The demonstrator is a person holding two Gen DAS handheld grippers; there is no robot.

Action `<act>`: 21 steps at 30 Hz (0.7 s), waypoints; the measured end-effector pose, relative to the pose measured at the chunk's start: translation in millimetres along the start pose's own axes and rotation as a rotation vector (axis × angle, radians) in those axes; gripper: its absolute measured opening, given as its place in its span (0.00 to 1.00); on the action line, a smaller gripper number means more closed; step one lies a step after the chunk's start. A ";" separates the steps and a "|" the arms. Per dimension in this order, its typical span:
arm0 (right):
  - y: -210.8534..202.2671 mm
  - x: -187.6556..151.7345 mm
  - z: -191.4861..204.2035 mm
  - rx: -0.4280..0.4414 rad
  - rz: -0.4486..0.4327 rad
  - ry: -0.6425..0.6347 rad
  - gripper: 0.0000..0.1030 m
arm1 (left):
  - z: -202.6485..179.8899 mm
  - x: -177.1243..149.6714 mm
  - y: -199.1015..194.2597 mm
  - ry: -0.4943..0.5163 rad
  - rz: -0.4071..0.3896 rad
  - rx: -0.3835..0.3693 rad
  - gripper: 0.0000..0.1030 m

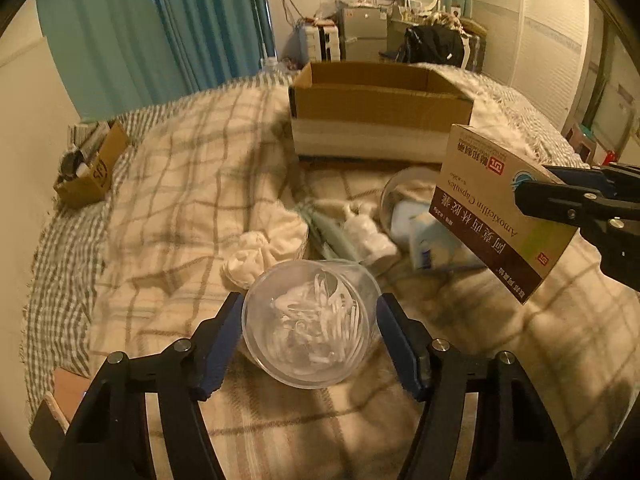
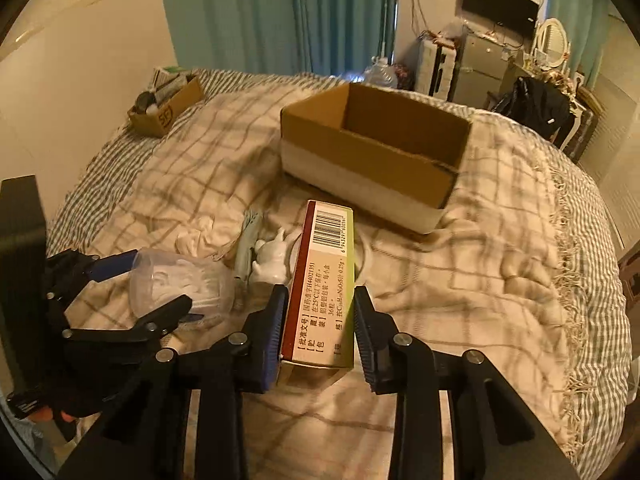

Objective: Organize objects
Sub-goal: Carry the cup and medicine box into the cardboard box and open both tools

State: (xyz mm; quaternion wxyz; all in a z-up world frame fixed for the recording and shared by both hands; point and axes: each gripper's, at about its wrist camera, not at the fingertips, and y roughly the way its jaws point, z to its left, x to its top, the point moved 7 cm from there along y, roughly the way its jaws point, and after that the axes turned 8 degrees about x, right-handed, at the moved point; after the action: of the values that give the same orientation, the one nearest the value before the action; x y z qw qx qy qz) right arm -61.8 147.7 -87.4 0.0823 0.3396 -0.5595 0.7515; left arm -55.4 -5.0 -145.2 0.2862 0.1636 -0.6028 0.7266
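My left gripper [image 1: 310, 334] is shut on a clear plastic jar [image 1: 312, 320] of white cotton swabs and holds it above the bed; it also shows at the left of the right wrist view [image 2: 180, 284]. My right gripper [image 2: 320, 328] is shut on a medicine box [image 2: 320, 288] with a barcode, held above the blanket; the box also shows at the right of the left wrist view [image 1: 496, 216]. An open cardboard box [image 1: 380, 108] stands on the bed behind both and also shows in the right wrist view [image 2: 372, 152].
On the checked blanket [image 1: 192, 184] lie a white cloth [image 1: 260, 252], a white figurine [image 2: 272, 256], a green strip [image 2: 246, 248], a clear bowl [image 1: 396, 192] and blue-white packets [image 1: 432, 240]. A small cardboard box [image 2: 168, 108] of items sits far left.
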 end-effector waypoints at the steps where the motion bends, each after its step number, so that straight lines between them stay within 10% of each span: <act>1: -5.1 0.1 -0.7 -0.003 -0.011 -0.002 0.31 | -0.5 2.9 -6.9 -0.002 -0.014 0.006 0.66; 11: -64.5 22.0 -12.9 -0.016 -0.119 -0.050 0.31 | 20.6 51.4 -51.9 -0.165 -0.086 -0.005 0.65; 21: -93.1 116.3 -54.0 -0.117 -0.239 -0.096 0.31 | 21.4 158.7 -76.6 -0.117 -0.240 -0.006 0.65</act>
State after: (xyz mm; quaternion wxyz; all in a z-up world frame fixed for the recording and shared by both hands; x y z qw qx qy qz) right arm -125.3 199.9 48.0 0.1642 0.4338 -0.5613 0.6854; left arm -134.9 17.3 11.9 0.3359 0.2755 -0.5968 0.6746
